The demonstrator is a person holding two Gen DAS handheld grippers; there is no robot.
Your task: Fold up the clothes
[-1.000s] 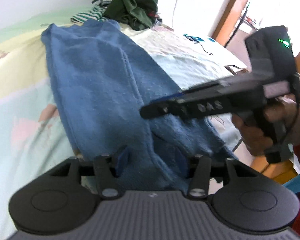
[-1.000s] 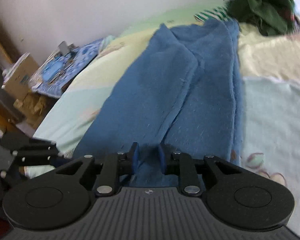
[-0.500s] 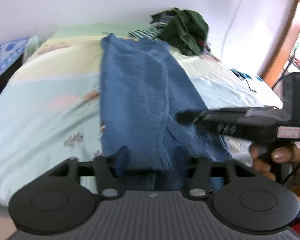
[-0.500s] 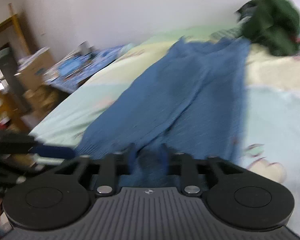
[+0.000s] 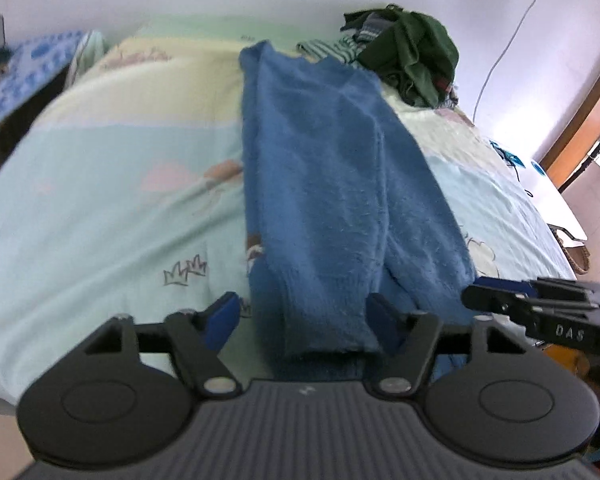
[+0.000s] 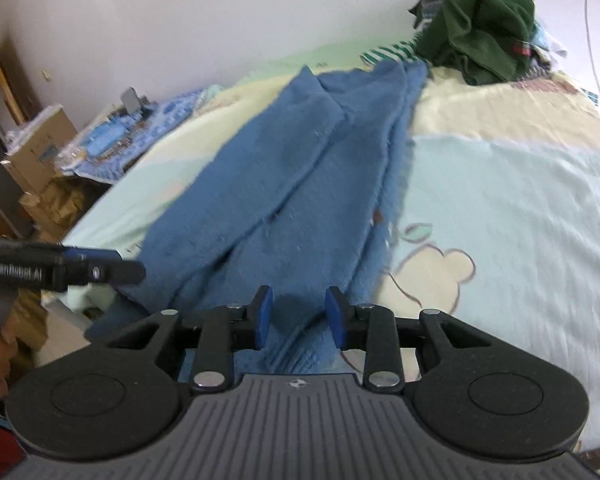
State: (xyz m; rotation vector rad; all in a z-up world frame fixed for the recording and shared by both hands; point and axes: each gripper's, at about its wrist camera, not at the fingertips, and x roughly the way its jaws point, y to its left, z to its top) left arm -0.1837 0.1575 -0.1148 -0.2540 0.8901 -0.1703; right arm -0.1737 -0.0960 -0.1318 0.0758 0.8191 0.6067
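At the near edge of the bed (image 5: pixel 100 208), I hold my left gripper (image 5: pixel 302 316) with its jaws spread wide on either side of the hem of a blue fleece garment (image 5: pixel 328 184), the pads clear of the cloth and gripping nothing. My right gripper (image 6: pixel 300 316) hangs over the same hem a little to the right, its jaws parted more narrowly around a ridge of fleece; I judge them not closed on it, though contact with the pads is hard to read. The garment lies lengthwise up the middle of the bed as a long narrow strip, its sides already turned in over the centre, so the lengthwise folds appear made and the crosswise fold, near hem to far end, remains, as I judge it. Beyond its far end, against the wall at the far right corner, a heap of dark green and striped clothes (image 5: pixel 408 56) sits unfolded, so more work seems left there
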